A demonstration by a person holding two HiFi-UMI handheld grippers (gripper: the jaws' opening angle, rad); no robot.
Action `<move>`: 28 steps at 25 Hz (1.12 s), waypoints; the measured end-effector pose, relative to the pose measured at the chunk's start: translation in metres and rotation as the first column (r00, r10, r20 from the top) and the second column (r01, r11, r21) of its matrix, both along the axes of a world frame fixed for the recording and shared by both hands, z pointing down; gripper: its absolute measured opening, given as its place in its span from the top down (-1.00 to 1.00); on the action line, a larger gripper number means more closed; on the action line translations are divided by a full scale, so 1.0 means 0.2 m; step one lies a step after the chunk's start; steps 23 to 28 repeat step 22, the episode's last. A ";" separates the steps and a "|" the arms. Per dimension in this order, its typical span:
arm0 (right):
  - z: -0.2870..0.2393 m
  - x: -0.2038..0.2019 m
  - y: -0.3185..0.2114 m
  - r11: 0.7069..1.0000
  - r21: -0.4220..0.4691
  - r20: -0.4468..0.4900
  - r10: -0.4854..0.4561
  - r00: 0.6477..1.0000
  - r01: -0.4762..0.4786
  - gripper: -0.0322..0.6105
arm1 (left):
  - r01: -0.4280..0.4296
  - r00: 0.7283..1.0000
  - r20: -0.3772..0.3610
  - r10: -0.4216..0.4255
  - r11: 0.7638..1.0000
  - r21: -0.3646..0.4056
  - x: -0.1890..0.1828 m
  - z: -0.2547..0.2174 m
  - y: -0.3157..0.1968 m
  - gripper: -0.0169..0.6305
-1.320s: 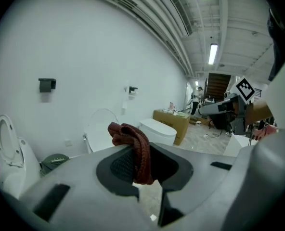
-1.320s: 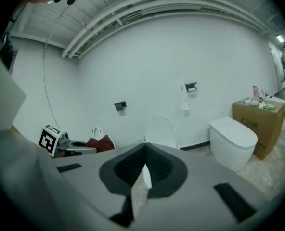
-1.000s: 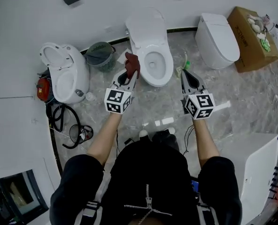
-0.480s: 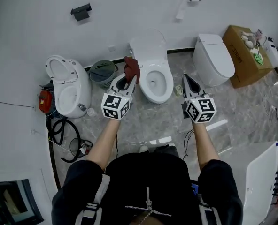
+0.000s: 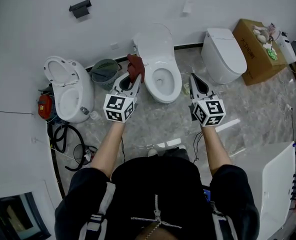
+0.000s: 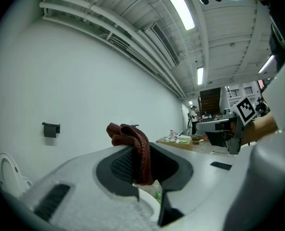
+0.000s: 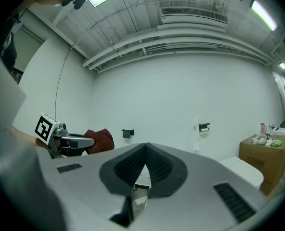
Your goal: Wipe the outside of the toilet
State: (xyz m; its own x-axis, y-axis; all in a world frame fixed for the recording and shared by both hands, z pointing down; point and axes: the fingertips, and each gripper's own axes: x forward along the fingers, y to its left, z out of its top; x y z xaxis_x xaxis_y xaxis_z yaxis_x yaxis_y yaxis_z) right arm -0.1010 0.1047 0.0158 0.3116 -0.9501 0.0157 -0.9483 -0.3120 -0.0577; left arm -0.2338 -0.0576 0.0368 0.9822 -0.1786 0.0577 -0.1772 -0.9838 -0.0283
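In the head view, an open white toilet point(image 5: 156, 43) is seen at the upper centre of the frame, standing on a grey marbled floor point(image 5: 153, 121) against a white wall point(image 5: 33, 24). The left gripper point(image 5: 131, 75) is held out at the left of the centre, and a dark red cloth point(image 5: 136, 67) is clamped between its jaws. The cloth is placed just beside the left edge of the toilet, but whether it touches the toilet cannot be told from this view. In the left gripper view, the cloth point(image 6: 136, 147) is seen folded over and pinched in the left gripper point(image 6: 143, 170), with its upper part standing up above the jaws. The right gripper point(image 5: 192, 78) is held at the right of the centre, near the right side of the toilet bowl and apart from it. In the right gripper view, the jaws of the right gripper point(image 7: 145, 153) are closed with the tips together, and nothing is held between them. A second toilet point(image 5: 70, 86) with a raised lid is seen at the left of the head view, with a grey-green bin point(image 5: 104, 70) between it and the middle toilet. A third toilet point(image 5: 223, 54), with the lid closed, is found at the upper right, and a cardboard box point(image 5: 253, 49) is placed just beside it.
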 end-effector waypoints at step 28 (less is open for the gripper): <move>0.06 -0.11 -0.01 1.000 -0.004 0.037 -0.013 0.999 0.013 0.89 | 0.010 1.000 -0.010 -0.010 1.000 -0.021 -0.09 0.02 0.01 0.74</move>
